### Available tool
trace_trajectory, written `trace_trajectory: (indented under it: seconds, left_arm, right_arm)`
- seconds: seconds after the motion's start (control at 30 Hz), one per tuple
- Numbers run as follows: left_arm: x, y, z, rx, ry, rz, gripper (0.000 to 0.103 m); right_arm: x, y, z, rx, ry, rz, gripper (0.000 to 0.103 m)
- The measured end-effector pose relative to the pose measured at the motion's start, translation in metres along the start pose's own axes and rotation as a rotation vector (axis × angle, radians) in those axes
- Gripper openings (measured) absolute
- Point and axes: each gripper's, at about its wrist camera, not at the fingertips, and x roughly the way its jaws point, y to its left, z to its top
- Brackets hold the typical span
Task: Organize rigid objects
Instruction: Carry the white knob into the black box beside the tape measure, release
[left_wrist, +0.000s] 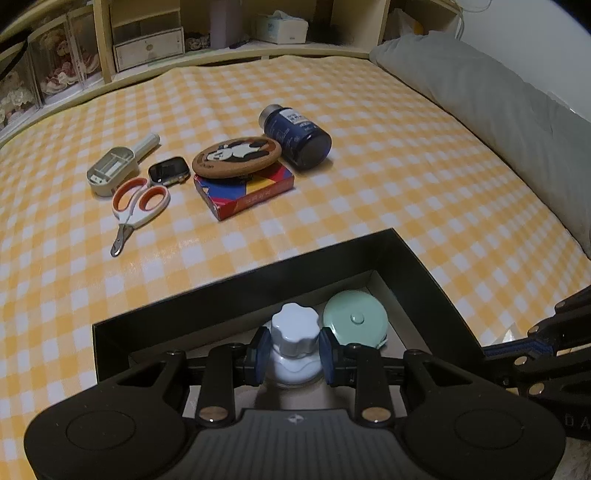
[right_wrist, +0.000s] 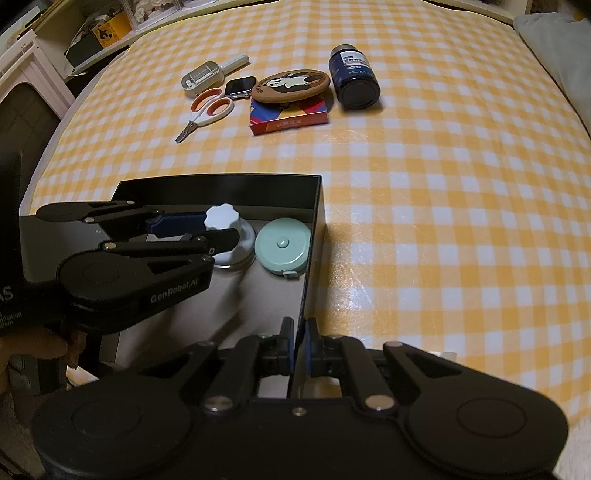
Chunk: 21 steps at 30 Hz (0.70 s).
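Note:
My left gripper (left_wrist: 294, 349) is shut on a small jar with a white scalloped cap (left_wrist: 294, 326), held upright inside the black box (left_wrist: 236, 291). A mint green tape measure (left_wrist: 355, 319) lies in the box's corner just right of the jar. In the right wrist view the left gripper (right_wrist: 218, 230) reaches in from the left onto the jar (right_wrist: 221, 221), beside the tape measure (right_wrist: 283, 245). My right gripper (right_wrist: 301, 349) is shut on the box's right wall (right_wrist: 314, 236). Its tip (left_wrist: 487, 350) shows at the box's edge in the left wrist view.
On the yellow checked cloth beyond the box lie orange-handled scissors (left_wrist: 138, 205), a smartwatch (left_wrist: 169, 170), a beige case (left_wrist: 114, 168), a panda coaster (left_wrist: 236, 155) on a red and blue card box (left_wrist: 247, 194), and a dark blue bottle (left_wrist: 295, 136) on its side. A grey pillow (left_wrist: 480, 96) lies right.

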Motion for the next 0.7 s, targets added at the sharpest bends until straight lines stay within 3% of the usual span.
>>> trace_trajectory:
  seconds: [0.1, 0.3, 0.47, 0.7]
  left_arm:
    - [0.002, 0.000, 0.000, -0.009, 0.023, -0.008, 0.036]
    - [-0.001, -0.005, -0.002, -0.003, 0.025, -0.015, 0.055]
    - [-0.008, -0.010, -0.006, -0.016, 0.039, -0.004, 0.078]
    - [-0.022, -0.010, -0.002, -0.035, 0.043, 0.048, 0.088]
  right_arm:
    - [0.000, 0.000, 0.000, -0.001, 0.000, 0.000, 0.006]
    - [0.000, 0.001, 0.000, -0.001, 0.000, 0.000, 0.006]
    - [0.000, 0.000, 0.000, -0.001, 0.000, 0.000, 0.006]
    - [0.000, 0.001, 0.000, 0.000, 0.000, 0.000, 0.006]
